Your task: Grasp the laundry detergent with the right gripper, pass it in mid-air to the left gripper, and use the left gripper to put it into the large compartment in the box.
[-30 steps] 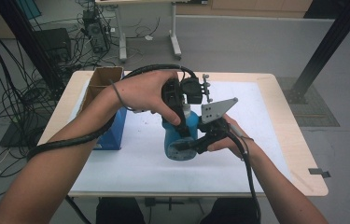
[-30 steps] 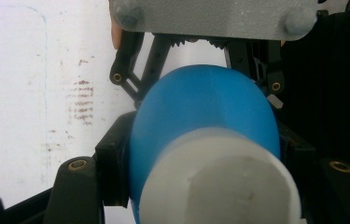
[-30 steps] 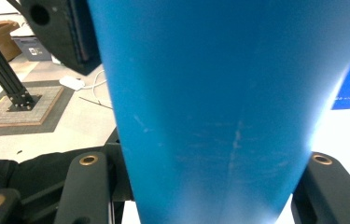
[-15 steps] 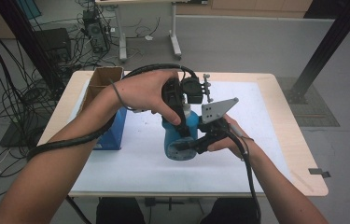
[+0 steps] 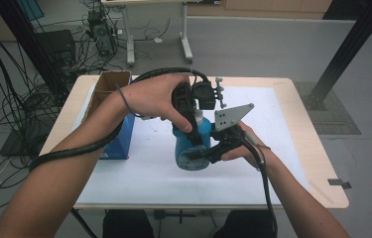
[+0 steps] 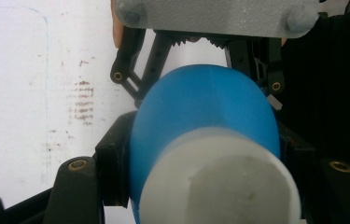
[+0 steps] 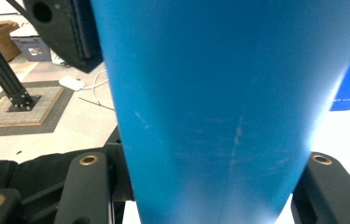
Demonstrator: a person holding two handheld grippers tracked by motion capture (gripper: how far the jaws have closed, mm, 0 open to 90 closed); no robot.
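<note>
White table (image 5: 139, 183): 1 blue bottle (image 5: 191, 148); 2 grippers

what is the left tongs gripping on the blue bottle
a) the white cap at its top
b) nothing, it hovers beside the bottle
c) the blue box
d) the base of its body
a: the left tongs come down on the white plastic cap of the blue plastic bottle, while the right tongs clamp the body.
</note>
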